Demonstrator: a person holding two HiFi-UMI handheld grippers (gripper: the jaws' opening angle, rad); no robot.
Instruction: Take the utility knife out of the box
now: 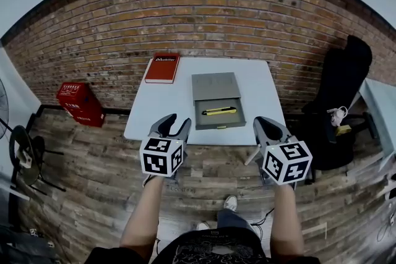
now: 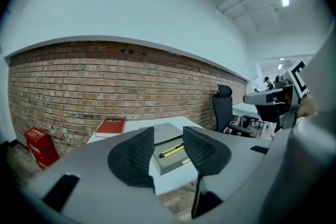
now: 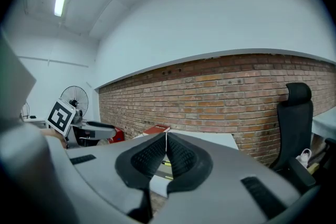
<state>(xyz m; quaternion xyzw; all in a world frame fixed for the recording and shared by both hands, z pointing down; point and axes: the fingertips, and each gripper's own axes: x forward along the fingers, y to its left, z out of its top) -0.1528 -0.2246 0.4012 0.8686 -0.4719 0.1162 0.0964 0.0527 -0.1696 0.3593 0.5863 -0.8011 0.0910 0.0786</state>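
Observation:
A yellow-and-black utility knife lies in the open tray of a grey box near the front edge of the white table. My left gripper hovers just short of that edge, left of the box, open with nothing between its fingers. In the left gripper view the knife shows through the gap of the left gripper. My right gripper hangs off the table's front right corner. In its own view the right gripper is shut, pads meeting at the tips, empty.
A red book lies at the table's back left. A red crate stands on the wooden floor by the brick wall, with a fan further left. A black office chair and another desk stand to the right.

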